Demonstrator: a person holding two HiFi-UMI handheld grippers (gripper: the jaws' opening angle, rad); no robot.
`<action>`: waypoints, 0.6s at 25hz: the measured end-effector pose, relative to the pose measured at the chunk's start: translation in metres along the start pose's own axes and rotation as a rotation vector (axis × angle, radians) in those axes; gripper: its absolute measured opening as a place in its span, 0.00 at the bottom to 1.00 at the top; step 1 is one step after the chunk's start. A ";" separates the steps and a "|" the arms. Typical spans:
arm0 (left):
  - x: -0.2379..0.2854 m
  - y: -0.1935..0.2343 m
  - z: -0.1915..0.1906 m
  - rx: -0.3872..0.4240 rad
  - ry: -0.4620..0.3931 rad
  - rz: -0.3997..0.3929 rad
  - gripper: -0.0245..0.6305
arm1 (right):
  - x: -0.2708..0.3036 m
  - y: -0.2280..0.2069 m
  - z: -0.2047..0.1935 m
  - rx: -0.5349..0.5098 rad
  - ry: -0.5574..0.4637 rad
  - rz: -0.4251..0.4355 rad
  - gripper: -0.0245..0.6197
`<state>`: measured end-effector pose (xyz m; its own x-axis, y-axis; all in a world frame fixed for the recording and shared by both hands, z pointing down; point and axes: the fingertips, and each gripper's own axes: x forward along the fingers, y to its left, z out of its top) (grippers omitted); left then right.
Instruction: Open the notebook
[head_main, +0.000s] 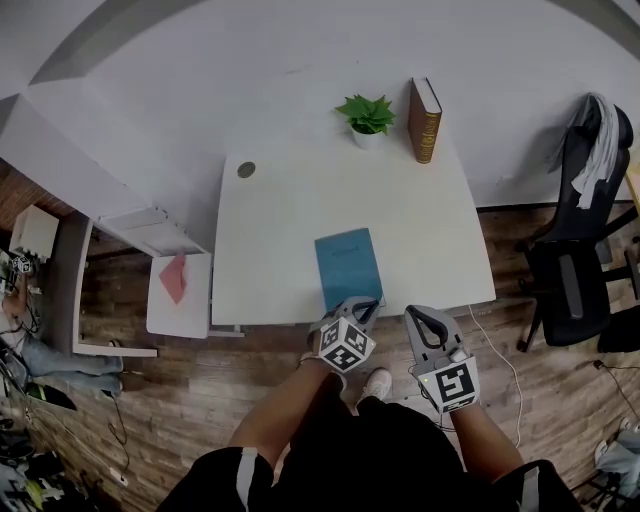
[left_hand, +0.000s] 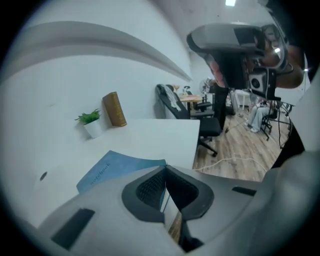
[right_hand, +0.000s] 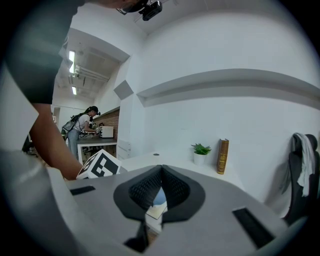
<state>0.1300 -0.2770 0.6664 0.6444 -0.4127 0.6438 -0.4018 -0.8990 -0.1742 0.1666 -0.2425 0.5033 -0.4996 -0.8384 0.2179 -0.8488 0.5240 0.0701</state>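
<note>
With left claw (head_main: 364, 304) pinched shut on the near cover corner of the blue notebook (head_main: 348, 262) at the front edge of the tabletop (head_main: 300, 220), right claw (head_main: 420, 312) closed empty alongside, raise gently in an arc over the spine, without dragging it.

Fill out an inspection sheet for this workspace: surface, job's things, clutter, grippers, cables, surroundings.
Surface: white table, flat, no spills seen.
Job's things: blue notebook at the table's near edge, looks closed.
Clutter: potted plant and upright brown book at the far edge; small round disc at the far left.
Grippers: left gripper shut on the notebook's near corner; right gripper shut, empty, beside it off the notebook.
Cables: white cable on the floor, right of the table.
Surroundings: wooden floor; black office chair with a grey garment draped over it; low white stand bearing a red item, left.
</note>
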 end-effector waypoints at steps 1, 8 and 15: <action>-0.006 0.003 0.004 -0.029 -0.034 0.012 0.05 | 0.000 0.001 0.001 0.004 0.000 0.001 0.04; -0.065 0.030 0.023 -0.237 -0.304 0.148 0.05 | 0.010 0.018 0.001 -0.011 0.021 0.039 0.04; -0.125 0.057 -0.005 -0.552 -0.540 0.299 0.05 | 0.028 0.039 0.007 -0.074 -0.007 0.106 0.04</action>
<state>0.0236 -0.2763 0.5797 0.6270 -0.7631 0.1568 -0.7768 -0.5971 0.2001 0.1182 -0.2462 0.5050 -0.5874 -0.7785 0.2212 -0.7761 0.6193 0.1185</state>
